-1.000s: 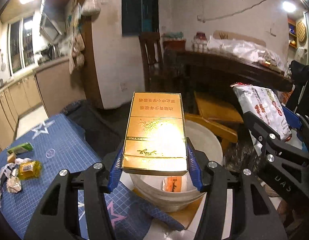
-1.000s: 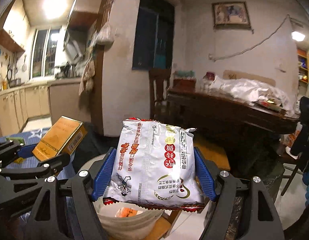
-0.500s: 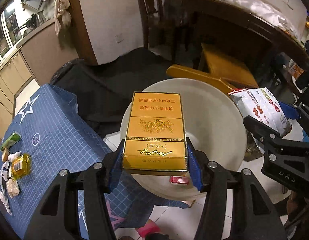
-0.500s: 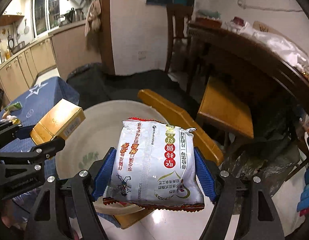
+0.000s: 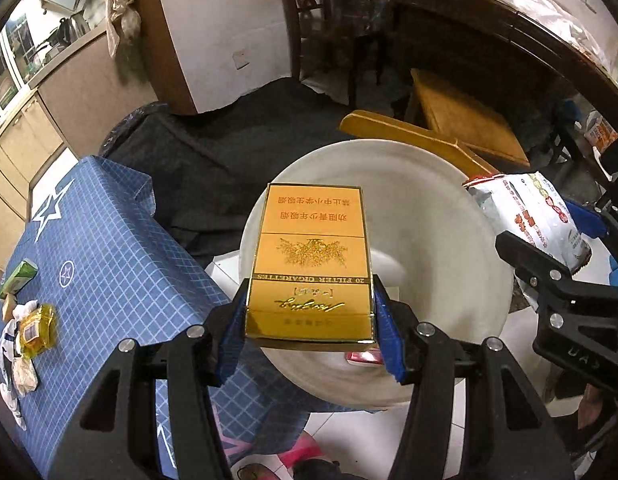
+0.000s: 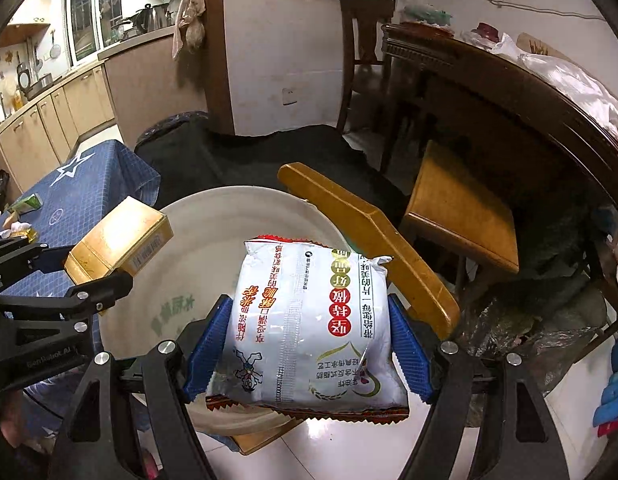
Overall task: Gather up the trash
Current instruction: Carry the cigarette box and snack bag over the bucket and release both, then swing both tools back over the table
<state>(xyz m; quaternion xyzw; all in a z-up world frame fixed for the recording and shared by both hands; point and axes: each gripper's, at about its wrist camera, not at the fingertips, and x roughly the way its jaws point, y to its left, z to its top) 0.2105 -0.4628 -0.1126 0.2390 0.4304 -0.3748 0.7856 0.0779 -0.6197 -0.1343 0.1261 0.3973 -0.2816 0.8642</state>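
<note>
A blue gridded worktop (image 5: 109,264) stands beside a white bucket (image 5: 437,216) on pale floor tiles. The left tool (image 5: 309,320) grips a gold cigarette pack (image 5: 309,256) and the right tool (image 6: 309,344) a white snack packet (image 6: 309,328), both over the bucket, whose mouth fills more of both views than a second ago

- The cigarette box (image 5: 309,264) is glossy golden cardboard.
- The snack bag (image 6: 313,328) is shiny, crinkled plastic film.
- The bucket (image 5: 441,208) is smooth white plastic.
- The tablecloth (image 5: 109,248) is matt blue cloth.
- The stool (image 6: 461,208) is worn wood.
</note>
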